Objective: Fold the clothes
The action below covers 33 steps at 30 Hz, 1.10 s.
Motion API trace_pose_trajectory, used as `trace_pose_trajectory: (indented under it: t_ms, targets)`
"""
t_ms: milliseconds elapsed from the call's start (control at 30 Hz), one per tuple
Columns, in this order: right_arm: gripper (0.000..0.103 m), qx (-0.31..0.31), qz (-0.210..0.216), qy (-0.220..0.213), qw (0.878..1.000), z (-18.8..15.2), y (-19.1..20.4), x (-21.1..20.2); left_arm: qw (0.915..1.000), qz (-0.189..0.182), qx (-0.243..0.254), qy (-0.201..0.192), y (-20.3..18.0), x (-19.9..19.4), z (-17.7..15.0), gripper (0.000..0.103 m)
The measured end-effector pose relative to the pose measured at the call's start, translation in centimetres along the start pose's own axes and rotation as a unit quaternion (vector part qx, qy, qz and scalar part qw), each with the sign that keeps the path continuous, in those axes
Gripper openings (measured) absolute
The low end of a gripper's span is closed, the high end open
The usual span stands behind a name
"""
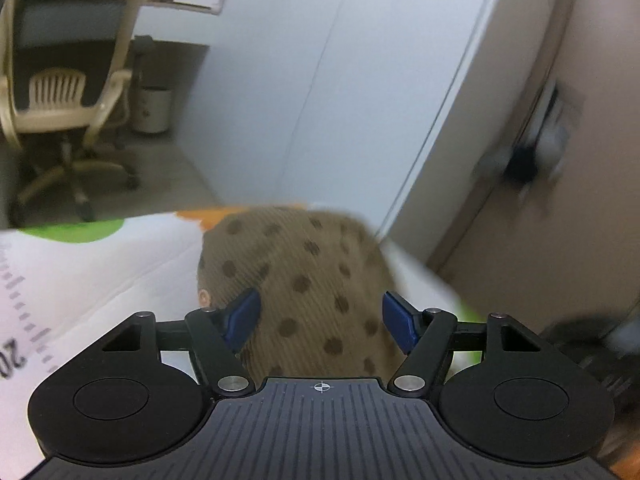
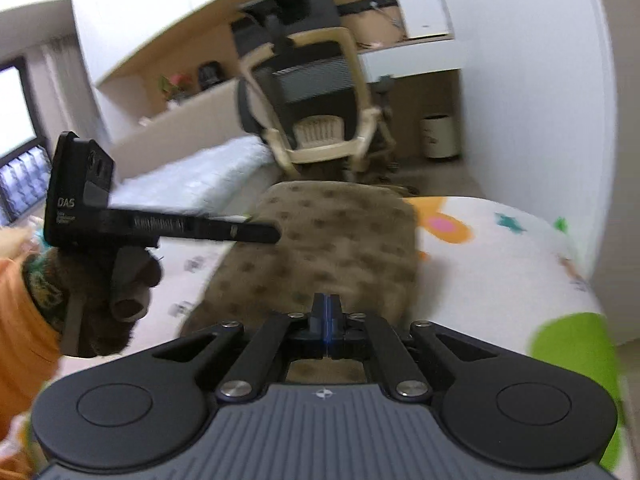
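Two fisheye views, one from each handheld tool. In the left wrist view, the left tool [image 1: 320,318] has its blue fingers [image 1: 244,318] spread wide apart, gripping nothing. Between and beyond them lies a tan garment with brown dots [image 1: 308,280], resting on a white mat with coloured cartoon shapes [image 1: 120,264] and reaching to its far edge. Past that edge stand a cream office chair [image 1: 68,92] and a small white bin [image 1: 154,108], both blurred.

In the right wrist view, the right tool [image 2: 327,320] has its fingers pressed together; whether cloth is caught between them cannot be told. The dotted garment [image 2: 332,248] stretches ahead of it toward the mat's [image 2: 500,272] far edge. At the left, a person's hand [image 2: 116,284] with an orange sleeve [image 2: 20,312] holds the other tool [image 2: 256,233] over the garment's left side.
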State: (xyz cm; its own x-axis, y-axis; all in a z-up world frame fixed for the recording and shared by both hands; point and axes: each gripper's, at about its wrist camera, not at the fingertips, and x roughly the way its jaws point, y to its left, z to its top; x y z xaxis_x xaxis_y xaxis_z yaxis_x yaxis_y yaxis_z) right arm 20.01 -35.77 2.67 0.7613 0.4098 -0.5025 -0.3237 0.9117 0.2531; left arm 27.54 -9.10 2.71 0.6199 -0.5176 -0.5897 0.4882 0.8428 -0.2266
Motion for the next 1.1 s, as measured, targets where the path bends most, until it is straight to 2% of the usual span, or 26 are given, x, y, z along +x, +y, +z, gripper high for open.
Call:
trace_pose_trajectory:
  t_ms: [67,133,167,233,300,400,467,533,633,700,800,900,933,1000,1100]
  targets:
    - [0.004,-0.004,-0.01,-0.014,1.0,1.4,-0.2,0.4,0.9996,0.018,0.022,0.005,-0.3,0.6,-0.6,0.072]
    - [0.015,-0.016,0.003,-0.029,0.999,3.9,0.2,2.0,0.9994,0.02,0.028,0.003,-0.5,0.6,-0.8,0.073]
    - [0.021,-0.025,0.015,-0.032,0.999,5.4,0.7,3.4,0.9994,0.018,0.03,0.003,-0.6,0.5,-0.8,0.076]
    - [0.045,-0.045,0.037,-0.031,0.998,7.9,2.1,7.0,0.9994,0.012,0.032,0.005,-0.5,0.3,-0.9,0.082]
    - [0.048,-0.055,0.04,-0.002,0.998,9.0,3.4,11.2,0.9996,0.001,0.026,0.009,-0.1,-0.4,-1.1,0.089]
    - [0.048,-0.097,-0.027,0.06,0.993,7.7,4.0,17.3,0.9995,-0.027,-0.007,0.016,1.8,-2.0,-1.7,0.094]
    - [0.047,-0.103,-0.057,0.064,0.991,6.5,3.2,18.7,0.9985,-0.037,-0.035,0.02,2.9,-1.8,-1.9,0.095]
    - [0.047,-0.076,-0.053,0.056,0.994,6.7,2.1,17.6,0.9967,-0.046,-0.062,0.025,3.6,-1.3,-2.1,0.096]
    - [0.047,-0.083,-0.061,0.046,0.994,6.3,1.7,14.7,0.9925,-0.058,-0.102,0.032,4.8,-0.5,-2.4,0.096]
    - [0.048,-0.099,-0.061,0.057,0.992,4.8,1.5,12.9,0.9887,-0.067,-0.129,0.036,5.5,0.1,-2.7,0.096]
    - [0.049,-0.124,-0.085,0.074,0.986,1.7,1.1,11.2,0.9815,-0.079,-0.169,0.043,6.7,0.9,-3.0,0.098]
    - [0.049,-0.113,-0.101,0.072,0.986,0.3,0.4,9.5,0.9724,-0.092,-0.209,0.05,7.8,1.8,-3.3,0.098]
    - [0.049,-0.105,-0.099,0.069,0.987,0.3,0.4,8.9,0.9724,-0.086,-0.211,0.052,7.8,1.9,-3.3,0.098]
    - [0.049,-0.092,-0.086,0.057,0.99,0.5,0.6,7.4,0.9793,-0.055,-0.187,0.056,7.2,1.7,-2.8,0.098]
    - [0.049,-0.078,-0.012,0.028,0.997,0.4,2.0,5.2,0.9861,-0.028,-0.154,0.055,6.5,1.1,-2.6,0.098]
